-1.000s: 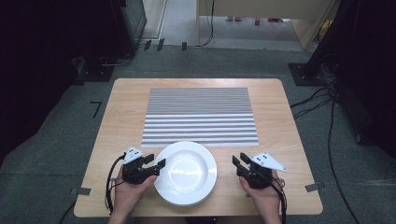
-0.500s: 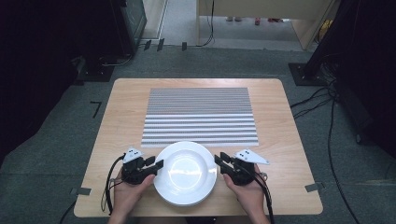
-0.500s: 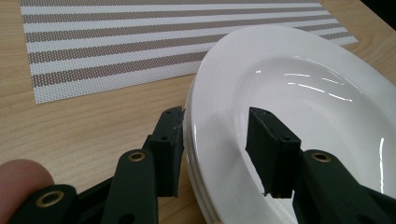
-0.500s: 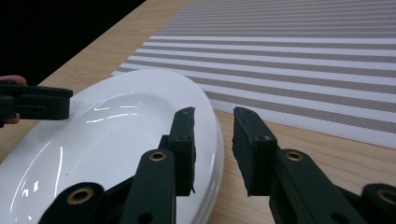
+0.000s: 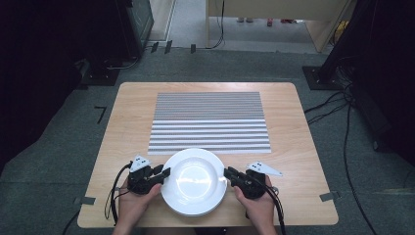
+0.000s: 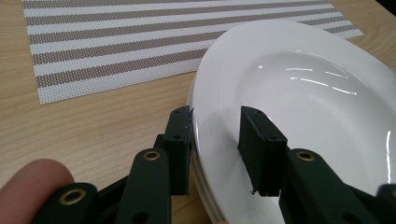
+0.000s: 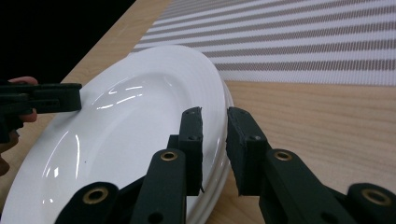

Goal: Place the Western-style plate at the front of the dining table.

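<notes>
Filling most of the high view, a pale wooden table (image 5: 293,147) is standing on a grey carpeted floor (image 5: 58,161), with dark equipment and trailing cables (image 5: 342,112) sitting around its far corners. Lying flat across the far half of the table is a striped placemat (image 5: 209,122), its brown and white bands running side to side, and its near edge is sitting just beyond the plates. A short stack of white plates (image 5: 194,181) is resting on the bare wood at the near edge of the table, midway between the person's two hands; the layered rims are showing in the left gripper view (image 6: 280,70) and again in the right gripper view (image 7: 140,121). The left gripper (image 5: 164,172) is reaching in from the left side of the stack; in its own view (image 6: 215,135) its jaws are standing partly apart astride the rim of the top plate, one outside the edge and one over the inner surface, and whether they are pressing on it I cannot tell. The right gripper (image 5: 227,171) is meeting the stack from the opposite side; in its own view (image 7: 215,135) its jaws are set narrowly apart around the rim, one above and one outside, with a thin gap showing between them.
</notes>
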Tool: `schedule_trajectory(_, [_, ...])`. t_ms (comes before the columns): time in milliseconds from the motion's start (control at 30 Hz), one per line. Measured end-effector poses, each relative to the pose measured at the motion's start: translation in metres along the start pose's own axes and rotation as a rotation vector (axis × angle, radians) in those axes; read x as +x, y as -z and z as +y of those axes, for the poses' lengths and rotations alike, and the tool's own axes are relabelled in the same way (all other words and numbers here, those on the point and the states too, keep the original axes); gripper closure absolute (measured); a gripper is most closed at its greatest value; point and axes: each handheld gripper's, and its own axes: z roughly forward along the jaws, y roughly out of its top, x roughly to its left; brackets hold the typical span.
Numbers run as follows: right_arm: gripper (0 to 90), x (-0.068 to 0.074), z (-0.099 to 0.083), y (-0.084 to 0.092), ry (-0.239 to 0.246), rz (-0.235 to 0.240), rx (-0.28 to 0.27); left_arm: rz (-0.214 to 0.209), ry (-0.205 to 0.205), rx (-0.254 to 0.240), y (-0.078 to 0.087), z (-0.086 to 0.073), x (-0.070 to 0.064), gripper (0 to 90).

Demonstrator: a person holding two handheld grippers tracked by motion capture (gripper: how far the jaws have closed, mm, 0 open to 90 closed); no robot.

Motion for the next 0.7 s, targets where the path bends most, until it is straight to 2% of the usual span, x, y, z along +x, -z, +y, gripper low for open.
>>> schedule_trajectory(100, [80.9, -0.002, -0.002, -0.001, -0.022, 0.006, 0.02, -0.015, 0.005, 0.015, 0.001, 0.0, 0.002, 64.5])
schedule_trajectory(167, [81.9, -0.005, -0.003, -0.001, -0.091, 0.031, 0.039, -0.031, 0.011, 0.022, 0.001, 0.0, 0.004, 64.2])
schedule_trajectory(267, [82.8, -0.006, -0.002, -0.001, -0.12, 0.04, 0.042, -0.036, 0.017, 0.021, 0.001, -0.001, 0.004, 63.9])
schedule_trajectory(467, [84.9, -0.013, -0.003, 0.0, -0.233, 0.086, 0.033, -0.028, 0.016, 0.019, 0.001, -0.001, 0.003, 63.9])
schedule_trajectory(633, [84.9, -0.014, -0.003, 0.001, -0.258, 0.101, 0.023, -0.024, 0.016, 0.018, 0.0, -0.001, 0.003, 63.8])
schedule_trajectory(700, [84.6, -0.013, -0.003, 0.001, -0.251, 0.099, 0.004, -0.021, 0.014, 0.017, 0.0, -0.001, 0.002, 63.9])
